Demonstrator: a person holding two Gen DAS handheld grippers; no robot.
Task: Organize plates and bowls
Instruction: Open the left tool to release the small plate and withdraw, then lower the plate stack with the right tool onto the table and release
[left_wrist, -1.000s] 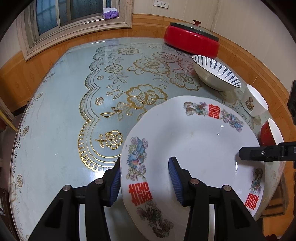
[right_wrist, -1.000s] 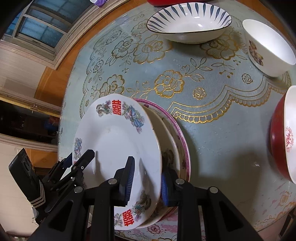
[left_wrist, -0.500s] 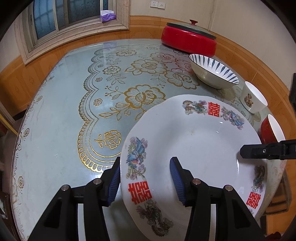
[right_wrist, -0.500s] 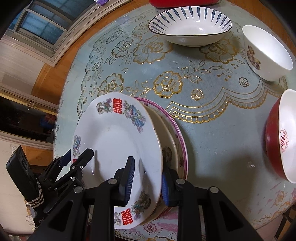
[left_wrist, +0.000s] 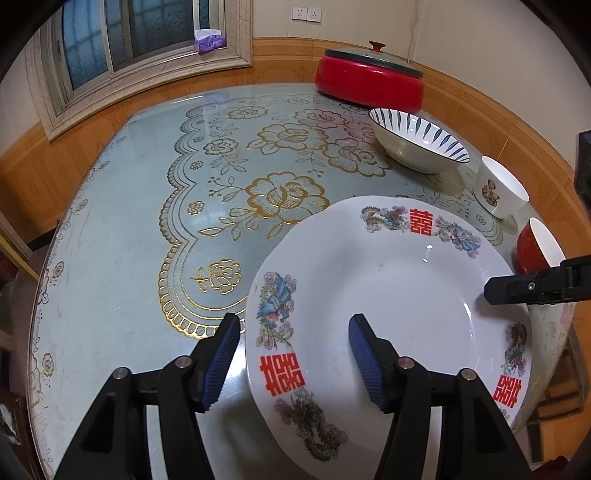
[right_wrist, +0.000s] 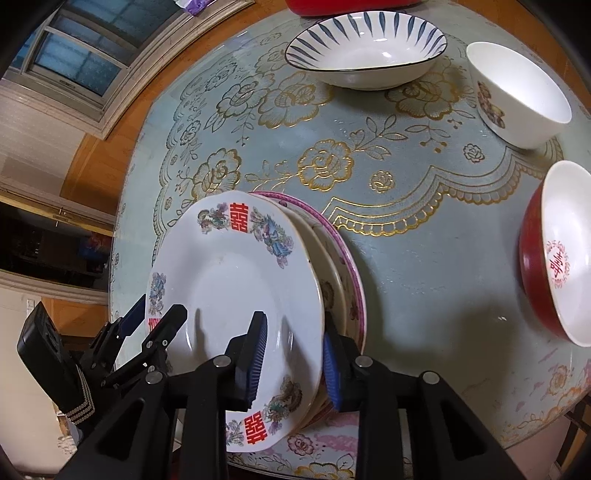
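A white plate with red characters and bird prints (left_wrist: 391, 295) (right_wrist: 229, 280) tops a stack of plates (right_wrist: 343, 273) near the table's front edge. My left gripper (left_wrist: 291, 354) is open, its fingers astride the plate's near rim without visibly touching. My right gripper (right_wrist: 291, 350) straddles the opposite rim, one finger over the top plate, the other outside the stack; whether it presses is unclear. A blue-striped bowl (left_wrist: 417, 144) (right_wrist: 365, 55), a white bowl (left_wrist: 502, 192) (right_wrist: 521, 96) and a red bowl (left_wrist: 535, 247) (right_wrist: 554, 254) stand apart on the table.
A red lidded pot (left_wrist: 369, 81) stands at the table's far edge by the wall. The round glass table (left_wrist: 129, 240) carries a gold-flowered cloth. A window with a purple tissue box (left_wrist: 208, 40) is at the back left.
Both wrist views have risen and pulled back slightly, showing more of the table and wall. The plate stack and the bowls have not shifted on the table.
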